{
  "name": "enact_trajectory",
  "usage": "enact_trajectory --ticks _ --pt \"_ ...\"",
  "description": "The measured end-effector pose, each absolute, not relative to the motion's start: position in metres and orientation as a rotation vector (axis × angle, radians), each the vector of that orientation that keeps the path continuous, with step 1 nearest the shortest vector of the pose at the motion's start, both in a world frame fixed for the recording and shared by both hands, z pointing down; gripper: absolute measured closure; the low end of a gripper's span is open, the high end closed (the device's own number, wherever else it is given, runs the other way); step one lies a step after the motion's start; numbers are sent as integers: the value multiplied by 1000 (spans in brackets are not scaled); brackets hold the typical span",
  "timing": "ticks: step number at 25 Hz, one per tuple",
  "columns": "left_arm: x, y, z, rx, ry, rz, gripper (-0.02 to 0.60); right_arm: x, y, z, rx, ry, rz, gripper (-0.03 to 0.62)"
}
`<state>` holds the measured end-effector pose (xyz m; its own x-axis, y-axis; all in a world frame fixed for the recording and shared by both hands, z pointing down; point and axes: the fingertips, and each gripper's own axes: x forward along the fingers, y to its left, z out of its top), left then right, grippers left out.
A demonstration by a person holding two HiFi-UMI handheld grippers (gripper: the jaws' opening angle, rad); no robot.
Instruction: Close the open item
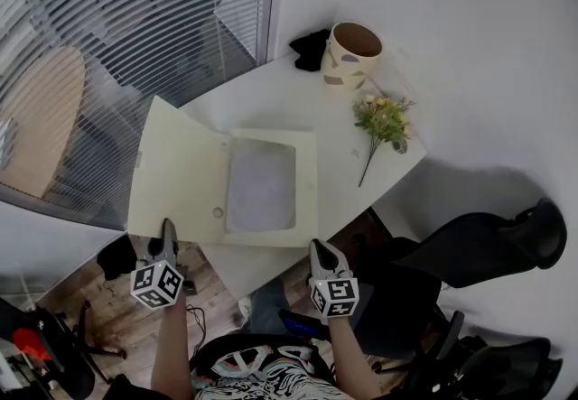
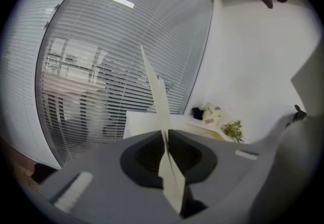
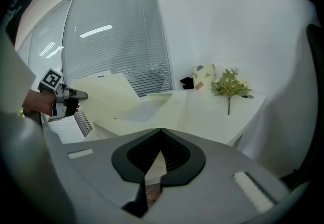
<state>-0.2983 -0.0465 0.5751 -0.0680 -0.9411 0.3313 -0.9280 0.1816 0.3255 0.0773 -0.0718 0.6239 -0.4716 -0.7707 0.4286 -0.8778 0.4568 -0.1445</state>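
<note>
The left claw (image 2: 165,133) is clamped on the near edge of the cover (image 2: 154,86), seen edge-on and rising out of its jaws. The right claw (image 3: 160,130) has its tips together; a pale sliver shows in the gap behind them, and whether it touches the folder (image 1: 307,181) is unclear. The folder lies open on the white desk (image 1: 271,96), cover (image 1: 176,172) hanging past the desk's left edge. Beyond stand a flower sprig (image 1: 384,118), a pot (image 1: 352,53) and a dark, indistinct lump (image 1: 312,48).
</note>
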Motion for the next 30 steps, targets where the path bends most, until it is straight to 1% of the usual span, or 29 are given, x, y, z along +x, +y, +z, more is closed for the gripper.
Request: enact_trajectory --ticks 4,13,18,30 --pt "-293 -48 570 1772 -2003 -48 505 76 -72 625 1376 -2399 453 594" --pt "-284 -51 563 1810 -1994 -35 508 77 -72 625 1379 -2433 524 594" --pt "-278 -51 561 1829 -1992 -1 510 77 -72 625 1363 -2434 513 594" --pt "-260 -57 548 1913 -1946 -27 515 76 -70 625 1367 -2429 504 594"
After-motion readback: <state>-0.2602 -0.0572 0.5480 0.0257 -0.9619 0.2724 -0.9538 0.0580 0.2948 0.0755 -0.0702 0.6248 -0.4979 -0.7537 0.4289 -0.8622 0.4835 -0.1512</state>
